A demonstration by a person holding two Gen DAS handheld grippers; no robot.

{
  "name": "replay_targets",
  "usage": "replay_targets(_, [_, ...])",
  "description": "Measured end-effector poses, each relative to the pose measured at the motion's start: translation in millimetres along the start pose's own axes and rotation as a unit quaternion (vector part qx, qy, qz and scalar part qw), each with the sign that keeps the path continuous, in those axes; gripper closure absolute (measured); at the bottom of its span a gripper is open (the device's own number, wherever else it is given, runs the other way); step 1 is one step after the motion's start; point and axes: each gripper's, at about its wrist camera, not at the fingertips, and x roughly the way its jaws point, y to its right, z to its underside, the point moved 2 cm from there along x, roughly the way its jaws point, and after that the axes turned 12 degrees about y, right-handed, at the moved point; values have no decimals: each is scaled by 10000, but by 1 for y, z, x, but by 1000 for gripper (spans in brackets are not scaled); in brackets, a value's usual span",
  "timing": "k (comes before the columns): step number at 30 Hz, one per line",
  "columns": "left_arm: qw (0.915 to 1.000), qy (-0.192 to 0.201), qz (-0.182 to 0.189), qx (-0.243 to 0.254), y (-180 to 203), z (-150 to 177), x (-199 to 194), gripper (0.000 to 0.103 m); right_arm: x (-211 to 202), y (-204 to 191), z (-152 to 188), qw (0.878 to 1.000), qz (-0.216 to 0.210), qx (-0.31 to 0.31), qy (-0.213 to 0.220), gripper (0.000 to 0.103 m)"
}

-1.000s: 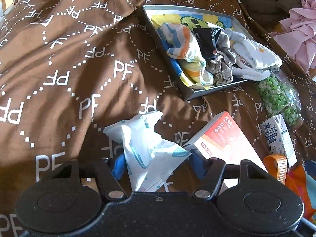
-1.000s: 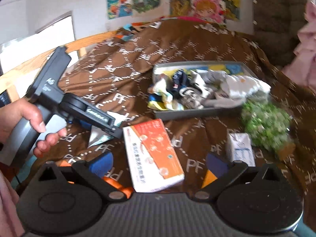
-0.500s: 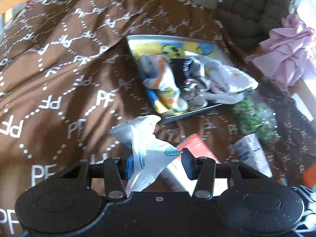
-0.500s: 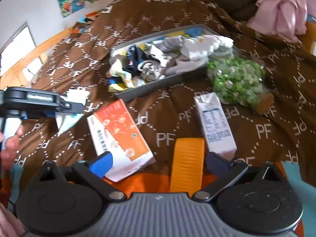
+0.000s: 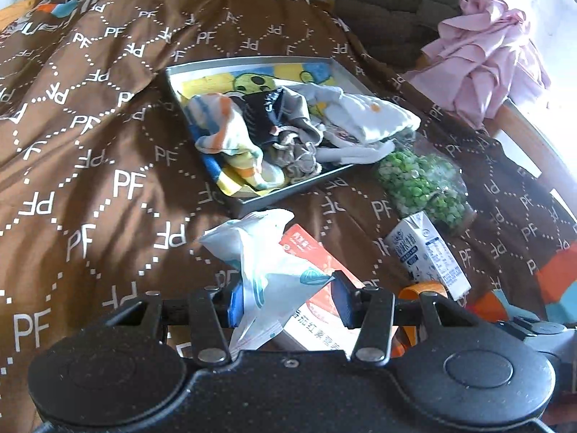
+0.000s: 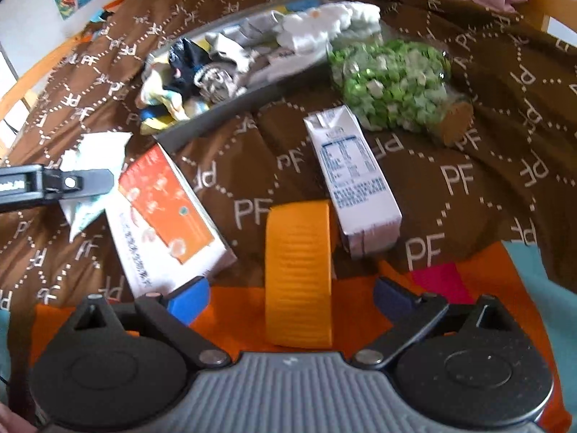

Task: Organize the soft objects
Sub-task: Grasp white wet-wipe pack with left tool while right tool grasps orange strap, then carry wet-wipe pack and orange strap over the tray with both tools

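**Left gripper holds tissue pack above the bedspread**

The left gripper (image 5: 288,301) is clenched on a crumpled white soft plastic tissue pack with teal print (image 5: 265,270), its blue pads pressing the pack from both sides; the pack's top flares up ahead of the fingers. The right gripper (image 6: 290,297) is spread wide and grasps nothing, and a ribbed orange rectangular block (image 6: 298,276) lies between its fingers on an orange patch of cloth.

Just beyond lie a flat orange-and-white cardboard box (image 6: 164,213) and a white milk carton with blue print (image 6: 351,180), both on the brown bedspread printed with white "PF" letters (image 5: 90,151). Farther on, a clear bag of green peas (image 6: 391,83) rests beside a shallow grey metal tray (image 5: 288,189). The tray holds a heap of socks and small garments (image 5: 288,130). A pink garment (image 5: 487,57) hangs at the far right.
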Motion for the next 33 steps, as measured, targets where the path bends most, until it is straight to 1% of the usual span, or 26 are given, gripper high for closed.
replay_targets(4, [10000, -8, 63, 59, 3, 1, 0, 53, 14, -3, 6, 9995, 126, -137, -244, 15])
replay_targets(5, [9999, -5, 80, 62, 4, 1, 0, 53, 16, -3, 7, 9994, 155, -156, -268, 15])
replay_targets(7, [9999, 16, 135, 45, 5, 0, -2, 53, 18, -3, 8, 9994, 164, -176, -259, 16])
replay_targets(9, [9998, 64, 191, 57, 8, 0, -4, 53, 17, -4, 9, 9996, 129, -184, -198, 22])
replay_targets(12, [9995, 110, 278, 110, 15, 1, -6, 53, 14, -5, 9, 9998, 39, -141, -98, 40])
replay_targets(13, [9994, 118, 303, 139, 18, 2, -7, 53, 13, -4, 9, 9999, 44, -133, -90, 51])
replay_targets(14, [9992, 126, 330, 175, 21, 3, -8, 53, 12, -4, 10, 9999, 48, -126, -86, 58])
replay_targets(15, [9991, 131, 350, 213, 24, 4, -9, 53, 11, -3, 10, 9999, 53, -124, -70, 60])
replay_targets(20, [9980, 209, 445, 402, 39, 7, -17, 53, 0, 0, 10, 9998, -180, 60, 8, 61])
replay_targets(26, [9969, 480, 456, 426, 51, 5, -37, 53, -28, 3, 4, 9979, -475, 228, 380, 61])
replay_targets(28, [9965, 587, 438, 403, 52, 3, -45, 53, -38, 3, 1, 9972, -503, 151, 535, 61])
replay_targets(33, [9957, 766, 374, 361, 55, 0, -56, 53, -57, -3, -3, 9954, -413, -270, 823, 62])
